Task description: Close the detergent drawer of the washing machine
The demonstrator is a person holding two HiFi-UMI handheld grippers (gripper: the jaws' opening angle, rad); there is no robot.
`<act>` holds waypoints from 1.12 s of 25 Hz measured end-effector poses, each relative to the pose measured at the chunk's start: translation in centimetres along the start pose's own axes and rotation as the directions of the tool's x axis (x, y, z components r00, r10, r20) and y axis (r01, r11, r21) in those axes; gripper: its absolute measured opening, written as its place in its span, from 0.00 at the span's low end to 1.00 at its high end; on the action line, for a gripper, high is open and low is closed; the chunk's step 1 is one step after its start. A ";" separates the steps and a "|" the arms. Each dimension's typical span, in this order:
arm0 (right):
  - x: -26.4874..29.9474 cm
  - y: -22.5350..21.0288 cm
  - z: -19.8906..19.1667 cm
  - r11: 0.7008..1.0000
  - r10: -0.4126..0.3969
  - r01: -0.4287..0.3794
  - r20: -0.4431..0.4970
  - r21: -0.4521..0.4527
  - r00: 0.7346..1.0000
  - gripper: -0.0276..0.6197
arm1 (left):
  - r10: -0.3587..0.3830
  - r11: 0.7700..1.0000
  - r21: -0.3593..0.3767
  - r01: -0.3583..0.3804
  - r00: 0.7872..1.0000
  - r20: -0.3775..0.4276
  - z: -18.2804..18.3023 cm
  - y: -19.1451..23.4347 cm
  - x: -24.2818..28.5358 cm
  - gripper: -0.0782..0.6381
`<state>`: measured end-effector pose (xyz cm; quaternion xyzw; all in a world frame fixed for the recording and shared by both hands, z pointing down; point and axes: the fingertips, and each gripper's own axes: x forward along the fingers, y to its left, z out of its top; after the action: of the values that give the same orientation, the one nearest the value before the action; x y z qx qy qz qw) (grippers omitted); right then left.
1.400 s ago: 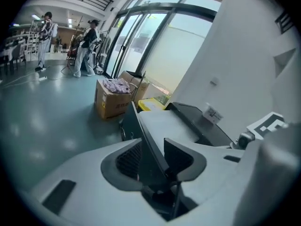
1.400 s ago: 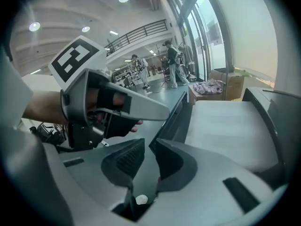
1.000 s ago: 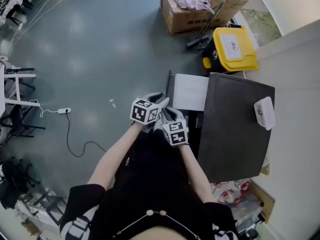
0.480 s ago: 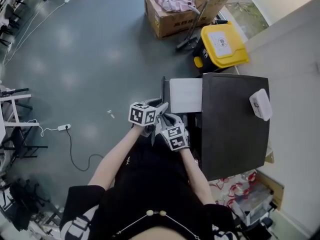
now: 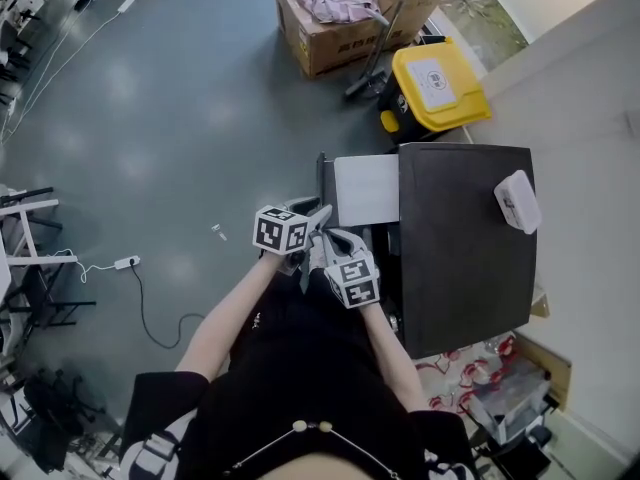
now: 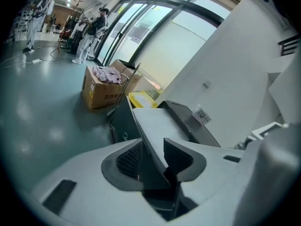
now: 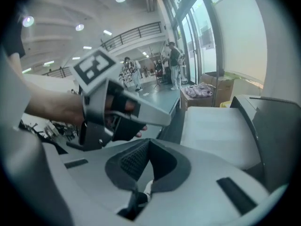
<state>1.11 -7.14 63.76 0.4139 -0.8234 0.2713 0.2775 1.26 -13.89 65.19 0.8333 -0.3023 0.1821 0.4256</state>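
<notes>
The washing machine (image 5: 465,253) has a dark top and stands at the right. Its detergent drawer (image 5: 365,190) sticks out to the left, pale on top, with a dark front panel (image 5: 322,183). My left gripper (image 5: 319,217) is at the near corner of that panel. In the left gripper view the panel's edge (image 6: 123,124) runs between the two pads, with the left gripper (image 6: 153,160) shut on it. My right gripper (image 5: 335,241) hangs just beside it, near the drawer's side. The right gripper (image 7: 147,147) is shut with nothing in it, and the drawer (image 7: 216,131) lies ahead to its right.
A cardboard box of clothes (image 5: 335,13) and a yellow bin (image 5: 438,83) stand beyond the machine. A white box (image 5: 517,201) lies on the machine's top. A power strip and cable (image 5: 125,263) lie on the grey floor to the left. People (image 6: 89,36) stand far off.
The head view has shifted a little. Both grippers stay at the drawer's front, and the drawer sticks out about as far as before.
</notes>
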 end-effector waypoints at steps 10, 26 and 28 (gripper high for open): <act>0.0 -0.6 -0.7 1.000 0.014 -0.012 -0.106 0.019 0.994 0.07 | 0.015 1.000 -0.006 -0.015 0.999 -0.035 -0.4 0.8 0.5 0.30; 2.8 -0.3 -2.5 0.999 -0.022 0.026 -0.118 0.029 0.993 0.18 | 0.023 1.000 -0.015 -0.024 0.998 -0.057 -1.1 1.1 0.6 0.30; 3.0 -0.5 -1.9 0.999 -0.027 0.031 -0.108 0.032 0.994 0.18 | 0.028 0.999 -0.021 -0.030 0.998 -0.058 -1.3 1.4 0.5 0.30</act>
<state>0.47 -7.67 67.21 0.4151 -0.7966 0.3030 0.3184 0.66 -13.67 67.06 0.8186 -0.3038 0.2090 0.4404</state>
